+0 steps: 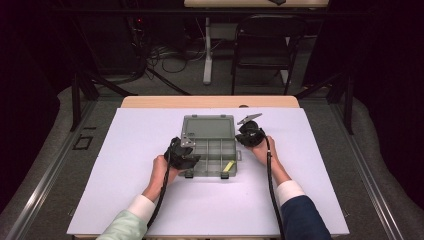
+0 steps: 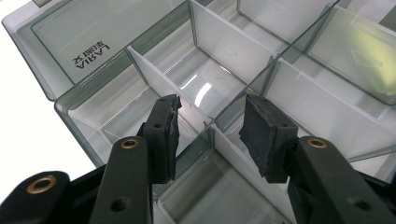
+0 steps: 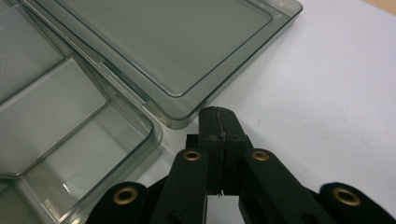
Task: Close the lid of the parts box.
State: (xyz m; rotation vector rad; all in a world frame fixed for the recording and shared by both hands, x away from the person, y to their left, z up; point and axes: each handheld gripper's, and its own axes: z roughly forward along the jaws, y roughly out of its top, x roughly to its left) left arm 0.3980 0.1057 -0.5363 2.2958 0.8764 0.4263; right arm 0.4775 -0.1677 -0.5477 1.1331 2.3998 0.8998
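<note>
Smoky plastic organiser box [image 2: 224, 60] open, lid embossed "LARIA", left tool [image 2: 211, 135] spread over dividers, right tool [image 3: 219, 135] pressed together.

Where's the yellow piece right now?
In the high view, the yellow piece lies in the organizer box's front-right compartment, near the front edge, between the left gripper and the right gripper.

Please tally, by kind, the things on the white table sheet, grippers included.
Clear plastic organiser box, lid open: 1
Yellow item in the box's near right compartment: 1
Grippers: 2, the left gripper with jaws apart over the dividers, the right gripper with jaws together beside the lid
Total: 4
</note>
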